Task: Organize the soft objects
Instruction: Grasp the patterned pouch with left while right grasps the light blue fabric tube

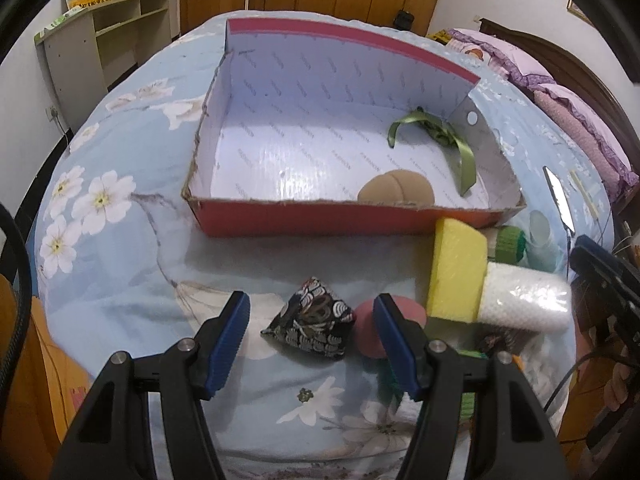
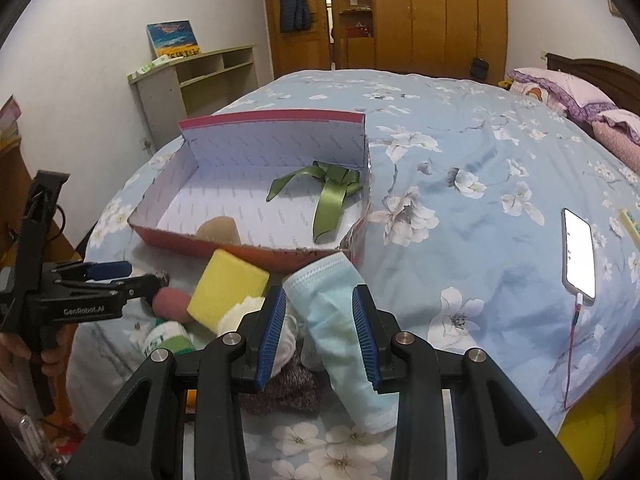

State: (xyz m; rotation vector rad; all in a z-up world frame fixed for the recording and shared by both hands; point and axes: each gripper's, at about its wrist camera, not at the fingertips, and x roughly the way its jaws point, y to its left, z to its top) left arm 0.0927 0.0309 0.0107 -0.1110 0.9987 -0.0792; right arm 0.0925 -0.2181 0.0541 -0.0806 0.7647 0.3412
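Black pyramid pouch (image 1: pixel 310 322) with white fan print between jaws; pink round sponge (image 1: pixel 384 326) behind the right-hand jaw; yellow block sponge (image 1: pixel 456 272) beyond.

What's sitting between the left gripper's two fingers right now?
In the left wrist view, a dark patterned cloth pouch lies on the bedspread between the open left gripper fingers, not gripped. A pink ball sits behind the right-hand finger.

Lit phone (image 2: pixel 579 251) charging on floral bedspread (image 2: pixel 460 128), pink pillows (image 2: pixel 568 94), wooden wardrobe (image 2: pixel 440 16)
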